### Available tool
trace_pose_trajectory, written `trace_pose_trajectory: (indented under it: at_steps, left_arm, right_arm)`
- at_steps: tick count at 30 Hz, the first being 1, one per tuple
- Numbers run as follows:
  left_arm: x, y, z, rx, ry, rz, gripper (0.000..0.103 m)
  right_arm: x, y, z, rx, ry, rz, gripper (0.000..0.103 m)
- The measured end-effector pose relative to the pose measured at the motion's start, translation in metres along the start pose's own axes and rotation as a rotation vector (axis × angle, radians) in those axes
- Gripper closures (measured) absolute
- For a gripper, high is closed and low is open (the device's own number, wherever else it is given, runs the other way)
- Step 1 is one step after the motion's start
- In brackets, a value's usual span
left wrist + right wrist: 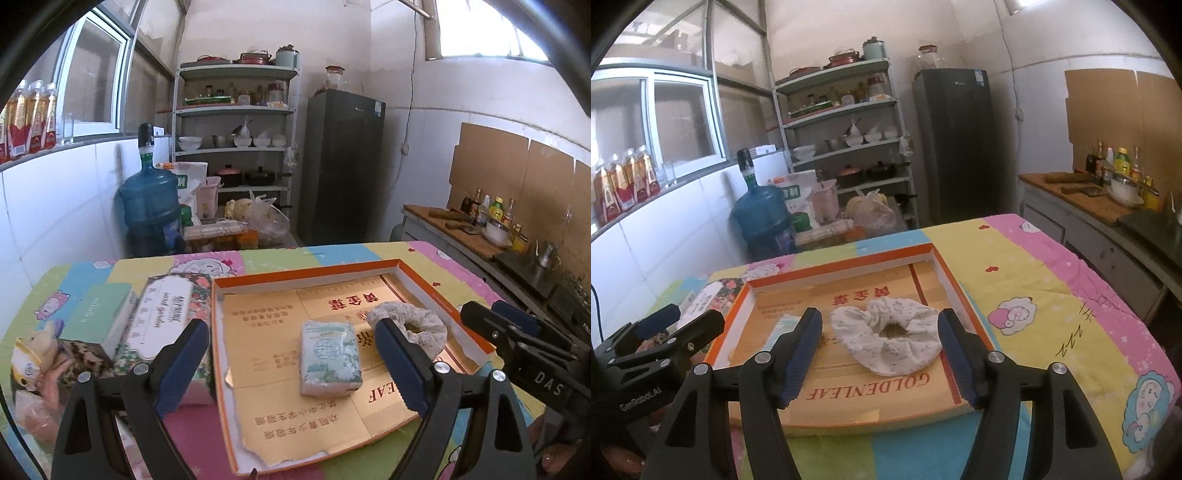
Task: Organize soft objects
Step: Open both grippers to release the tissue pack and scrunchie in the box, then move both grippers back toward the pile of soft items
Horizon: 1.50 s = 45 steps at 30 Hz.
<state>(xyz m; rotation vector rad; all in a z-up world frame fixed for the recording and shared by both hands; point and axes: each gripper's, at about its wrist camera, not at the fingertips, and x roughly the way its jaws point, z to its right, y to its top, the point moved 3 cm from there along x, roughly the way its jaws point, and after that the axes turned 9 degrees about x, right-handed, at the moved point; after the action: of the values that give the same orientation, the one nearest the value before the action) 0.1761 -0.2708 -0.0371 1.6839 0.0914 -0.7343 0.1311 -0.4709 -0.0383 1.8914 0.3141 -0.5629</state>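
Left gripper (291, 363) jaws spread wide, nothing between the pads, nothing touched; it hangs above the near-left part of the orange-rimmed box lid (314, 268). Right gripper (880, 358) jaws also apart, somewhat narrower, empty; the scrunchie (886, 338) sits between the finger lines but lower, lying on the lid floor, pads clear of it. Scrunchie: white fabric with small print, ruffled ring, dark hole in the middle, flat on the gold liner near the lid's right wall. Tissue pack (328, 358): small, pale green and white wrapper, slightly crumpled, lying flat just left of the scrunchie, apart from it. Lid rests on the patchwork cartoon cloth (1052, 280) covering the table. Left of the lid: floral tissue box (162, 321), touching it a mint box (98, 317), and a plush toy (35, 358).
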Motion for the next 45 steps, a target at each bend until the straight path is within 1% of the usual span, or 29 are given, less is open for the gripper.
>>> trace_pose_trajectory:
  at_steps: [9, 15, 19, 22, 31, 37, 45]
  left_arm:
    - [-0.028, -0.002, -0.019, -0.019, 0.045, 0.023, 0.012]
    - [-0.045, -0.007, -0.036, -0.031, 0.08, 0.031, 0.012]
    - [-0.057, -0.013, -0.053, -0.049, 0.107, 0.035, 0.012]
    - [-0.066, -0.017, -0.067, -0.059, 0.14, 0.034, 0.012]
    - [-0.087, -0.033, -0.11, -0.1, 0.164, 0.03, 0.013]
    - [-0.102, -0.043, -0.135, -0.101, 0.211, 0.02, 0.013]
    - [-0.126, -0.059, -0.172, -0.136, 0.266, 0.027, 0.013]
  right_arm:
    - [-0.015, -0.003, -0.028, -0.037, 0.028, 0.014, 0.036]
    - [-0.022, -0.007, -0.054, -0.071, 0.048, 0.017, 0.036]
    - [-0.026, -0.011, -0.073, -0.095, 0.062, 0.021, 0.036]
    - [-0.028, -0.015, -0.089, -0.113, 0.072, 0.02, 0.036]
    - [-0.034, -0.029, -0.138, -0.169, 0.11, 0.021, 0.036]
    - [-0.036, -0.042, -0.168, -0.188, 0.141, 0.011, 0.036]
    - [-0.039, -0.058, -0.207, -0.231, 0.183, 0.001, 0.036]
